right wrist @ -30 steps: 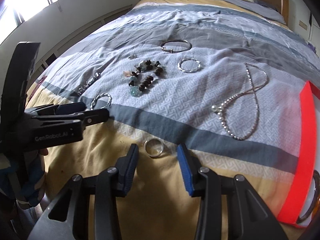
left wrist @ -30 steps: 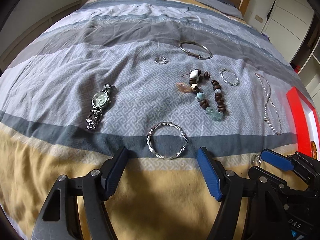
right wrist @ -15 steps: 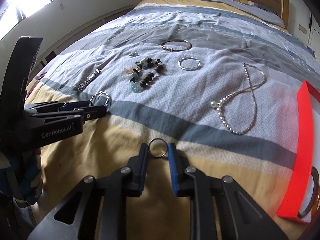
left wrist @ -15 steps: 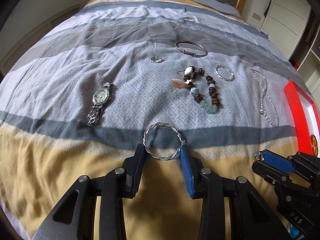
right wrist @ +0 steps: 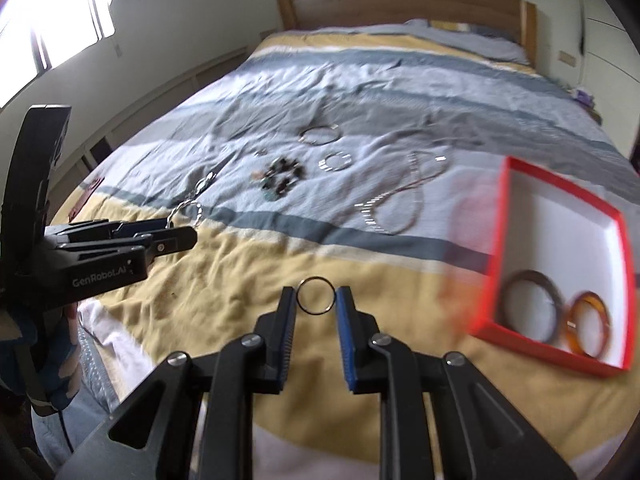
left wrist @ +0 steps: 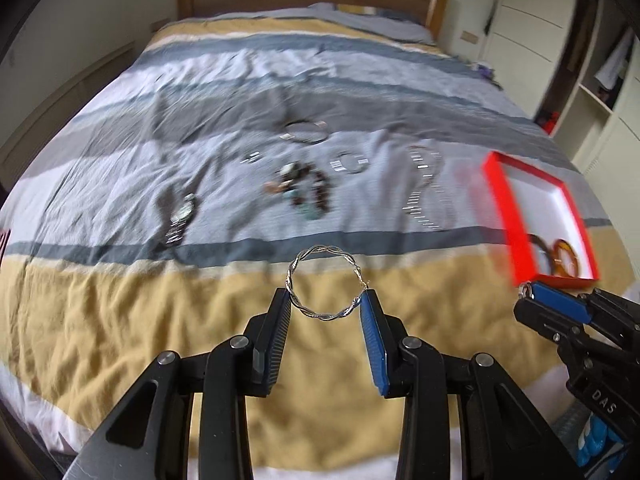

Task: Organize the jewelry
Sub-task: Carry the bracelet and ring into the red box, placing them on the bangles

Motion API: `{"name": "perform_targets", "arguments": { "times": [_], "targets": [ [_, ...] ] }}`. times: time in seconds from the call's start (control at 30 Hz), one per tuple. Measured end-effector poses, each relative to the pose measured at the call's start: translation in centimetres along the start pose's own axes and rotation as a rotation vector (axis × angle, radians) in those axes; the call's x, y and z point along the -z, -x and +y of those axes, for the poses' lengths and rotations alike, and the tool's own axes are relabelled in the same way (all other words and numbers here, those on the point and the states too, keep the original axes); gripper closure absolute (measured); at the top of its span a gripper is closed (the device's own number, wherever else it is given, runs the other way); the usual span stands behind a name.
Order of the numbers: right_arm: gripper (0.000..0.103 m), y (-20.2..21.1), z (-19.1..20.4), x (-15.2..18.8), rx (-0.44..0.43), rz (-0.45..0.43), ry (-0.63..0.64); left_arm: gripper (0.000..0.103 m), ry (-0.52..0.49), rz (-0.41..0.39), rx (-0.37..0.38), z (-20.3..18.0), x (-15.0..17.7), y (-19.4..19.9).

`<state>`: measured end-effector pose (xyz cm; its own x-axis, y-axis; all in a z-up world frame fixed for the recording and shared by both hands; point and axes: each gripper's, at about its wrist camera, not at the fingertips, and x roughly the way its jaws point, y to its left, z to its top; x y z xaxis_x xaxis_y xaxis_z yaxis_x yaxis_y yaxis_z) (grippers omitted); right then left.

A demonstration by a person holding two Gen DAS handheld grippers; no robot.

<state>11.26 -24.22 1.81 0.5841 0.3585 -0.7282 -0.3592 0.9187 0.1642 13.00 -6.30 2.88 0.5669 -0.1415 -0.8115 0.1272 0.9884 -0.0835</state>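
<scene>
A bedspread striped in yellow, grey and pale blue (left wrist: 120, 320) is seen. A red cardboard box with a white inside (right wrist: 560, 216) is shown holding a brown bangle (right wrist: 528, 304) and an amber bangle (right wrist: 588, 324).

"GenRobot.AI" on left gripper (right wrist: 181, 225), "DAS" on right gripper (left wrist: 527, 290)

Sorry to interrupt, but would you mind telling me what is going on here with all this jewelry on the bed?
A person is sorting jewelry with a handheld claw in each hand. The left claw is shut on a twisted silver bangle, and the right claw is shut on a small plain ring, both held above the bedspread. A red box to the right already holds two bangles. A watch, a beaded bracelet, a necklace and several more rings lie on the bed.
</scene>
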Motion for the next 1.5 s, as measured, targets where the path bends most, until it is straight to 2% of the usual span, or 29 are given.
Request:
{"name": "perform_targets", "arguments": {
  "times": [0.1,0.33,0.5,0.7,0.87,1.1,1.5],
  "targets": [
    [0.084,2.2,-2.1,0.6,0.037,-0.025,-0.027,0.068,-0.042,-0.005,0.034,-3.1,-0.7,0.4],
    [0.084,6.1,-10.4,1.9,0.154,-0.055,-0.110,0.068,-0.145,0.012,0.141,-11.2,-3.0,-1.3],
    [0.084,6.1,-15.9,2.6,0.207,-0.043,-0.166,0.068,-0.244,0.047,0.202,-17.9,-4.1,-4.2],
    [0.084,4.0,-20.4,3.2,0.226,-0.003,-0.204,0.068,-0.335,0.110,0.232,-23.5,-4.4,-8.8],
    [0.084,2.0,-22.6,3.5,0.216,0.039,-0.196,0.068,-0.382,0.155,0.234,-26.0,-4.0,-11.7],
    [0.084,0.2,-23.8,4.1,0.212,0.094,-0.175,0.068,-0.396,0.197,0.242,-26.4,-3.3,-13.9],
    [0.083,-0.4,-23.6,3.8,0.226,0.156,-0.106,0.066,-0.407,0.202,0.242,-26.3,-3.1,-14.3]
  ]
}}
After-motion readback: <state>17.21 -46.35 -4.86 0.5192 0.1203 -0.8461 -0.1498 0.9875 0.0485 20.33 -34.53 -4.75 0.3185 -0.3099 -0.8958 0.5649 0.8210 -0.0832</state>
